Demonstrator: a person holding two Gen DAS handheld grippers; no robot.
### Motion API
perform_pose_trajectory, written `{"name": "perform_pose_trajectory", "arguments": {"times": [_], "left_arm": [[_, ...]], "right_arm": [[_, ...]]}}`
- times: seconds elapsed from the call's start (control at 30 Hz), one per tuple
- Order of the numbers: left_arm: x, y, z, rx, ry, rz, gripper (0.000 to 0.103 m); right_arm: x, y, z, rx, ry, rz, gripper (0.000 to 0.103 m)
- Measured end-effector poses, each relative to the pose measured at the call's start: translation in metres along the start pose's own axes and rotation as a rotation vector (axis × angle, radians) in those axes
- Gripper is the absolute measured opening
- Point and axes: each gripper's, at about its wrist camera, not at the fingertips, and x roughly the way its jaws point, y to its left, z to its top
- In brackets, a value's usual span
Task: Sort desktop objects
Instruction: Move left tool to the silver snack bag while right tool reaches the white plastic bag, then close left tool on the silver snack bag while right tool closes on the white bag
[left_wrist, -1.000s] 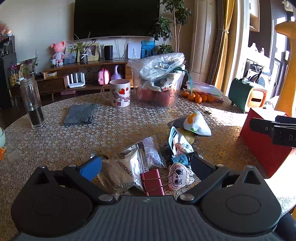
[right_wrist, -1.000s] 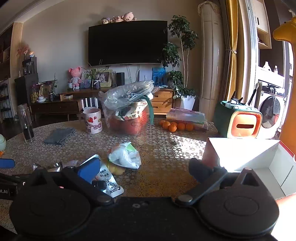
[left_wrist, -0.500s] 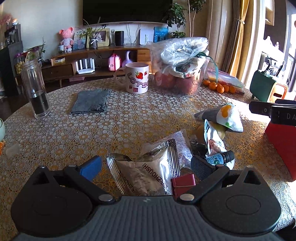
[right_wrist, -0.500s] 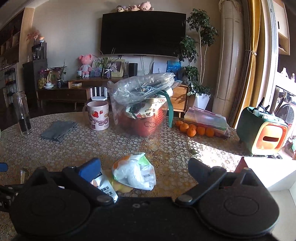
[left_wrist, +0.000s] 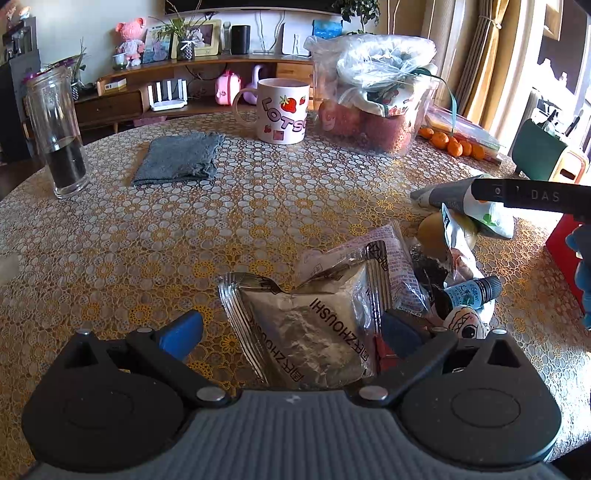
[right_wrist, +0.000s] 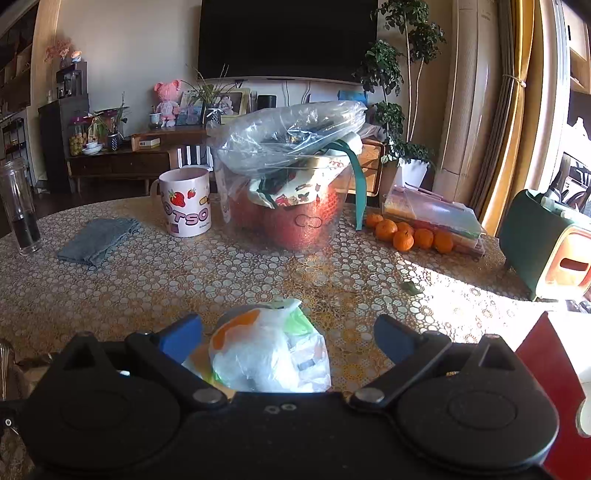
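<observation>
Two grippers sit low over a messy table, each wide open around a packet.

Left gripper has its blue fingers spread far apart, one on each side of a shiny silver snack packet lying flat on the table; the fingers do not squeeze it. Just beside that packet are a clear wrapper, a small blue bottle and a little toy with a drawn face. Right gripper is spread wide too, with a white plastic bag showing orange and green between its fingers, not pinched. A red box stands near on the right. Farther back are a strawberry mug, a grey cloth, a glass bottle, a big clear tub of food and some oranges.
</observation>
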Motion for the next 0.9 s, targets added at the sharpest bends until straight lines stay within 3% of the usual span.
{"name": "perform_pose_trajectory", "arguments": {"times": [0.2,0.43,0.7,0.8,0.83,0.9], "left_arm": [[0.008,0.000,0.000,-0.015,0.017,-0.013,0.103],[0.009,0.000,0.001,-0.031,0.018,-0.029,0.102],[0.006,-0.004,0.002,-0.031,0.025,-0.038,0.072],[0.003,-0.006,0.003,-0.029,0.027,-0.039,0.066],[0.003,-0.006,0.003,-0.028,0.028,-0.043,0.064],[0.001,-0.007,0.003,-0.032,0.028,-0.041,0.061]], "right_arm": [[0.029,-0.004,0.000,0.054,0.064,0.012,0.098],[0.042,-0.010,-0.006,0.123,0.115,0.035,0.087],[0.038,-0.011,-0.005,0.160,0.122,0.057,0.066],[0.036,-0.010,-0.005,0.154,0.119,0.047,0.060],[0.035,-0.010,-0.004,0.153,0.117,0.048,0.053],[0.032,-0.011,-0.003,0.147,0.113,0.048,0.052]]}}
